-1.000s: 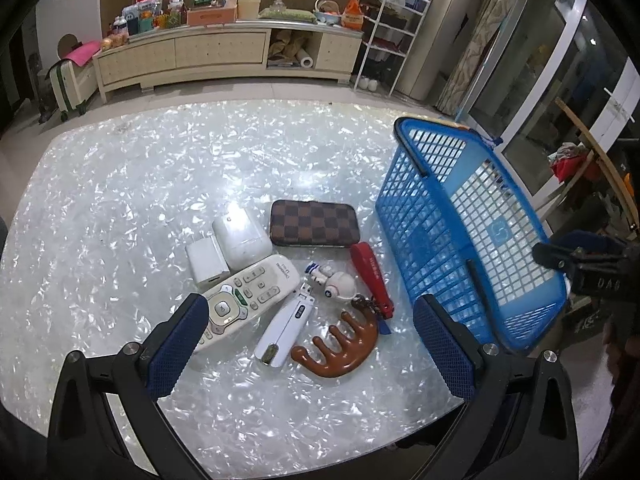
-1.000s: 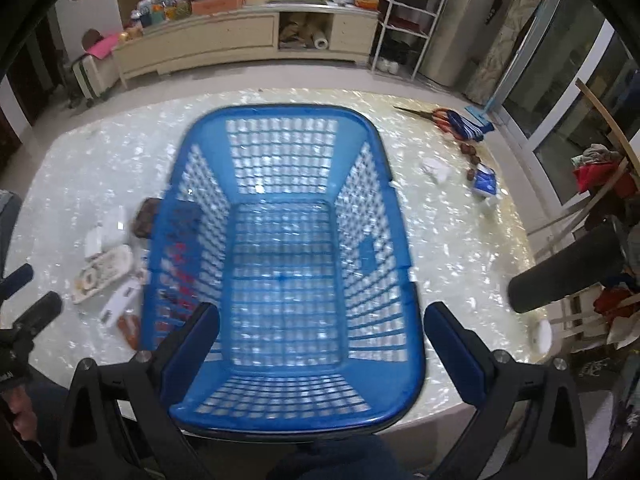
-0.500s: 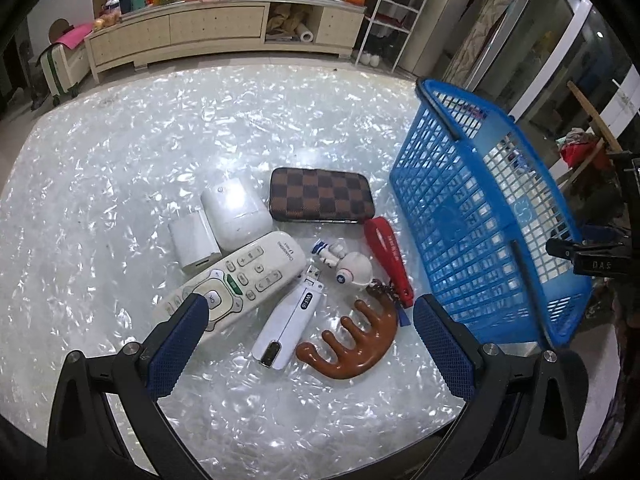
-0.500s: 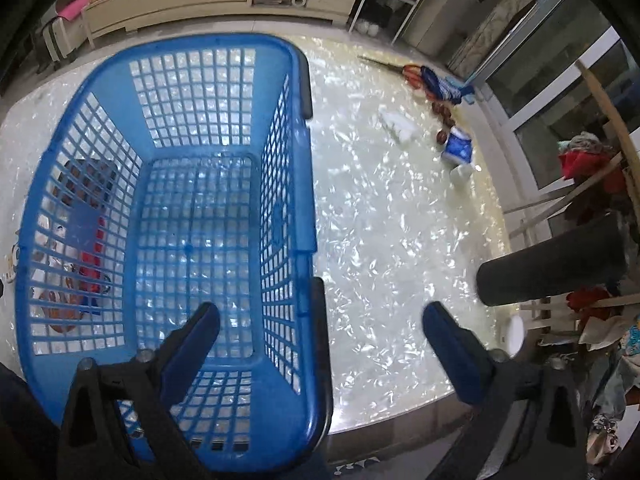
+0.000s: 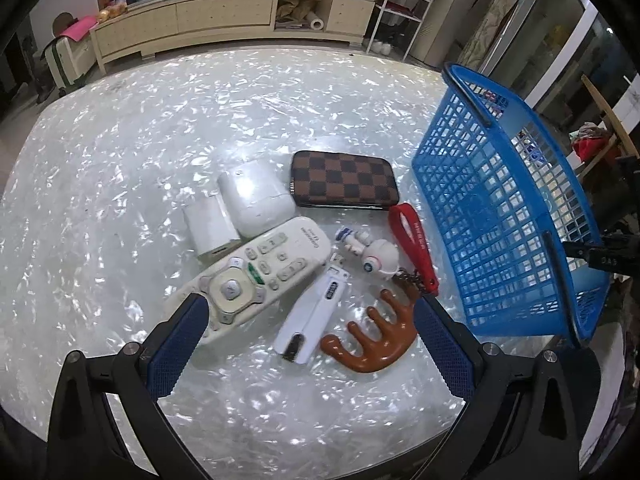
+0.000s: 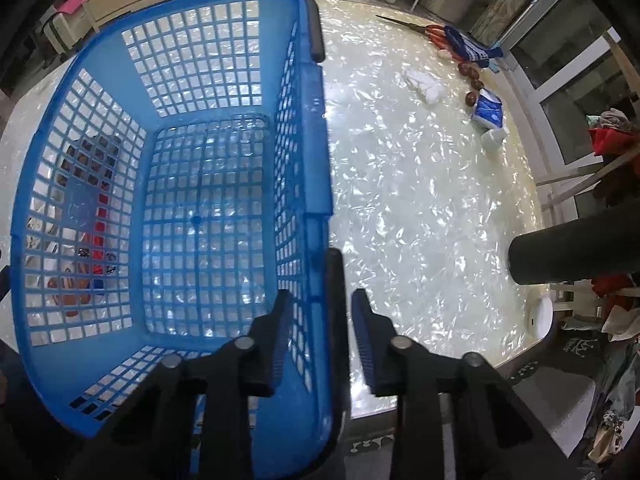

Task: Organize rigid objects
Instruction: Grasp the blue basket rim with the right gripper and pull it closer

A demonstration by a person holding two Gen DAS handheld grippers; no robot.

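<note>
A home's living room is showing here. A long cream sideboard (image 5: 224,16) is running along the far wall, its top carrying boxes, packets and jars. Beside it a white wire shelf rack (image 5: 404,4) is standing, with pairs of shoes sitting on the floor beneath. Curtains (image 5: 496,12) are hanging by glazed sliding doors (image 6: 576,92). A pearly shell-patterned tabletop (image 5: 200,112) is bearing household oddments: a TV remote (image 5: 256,276), a chequered wallet (image 5: 344,184), a blue laundry-style basket (image 5: 504,216).
</note>
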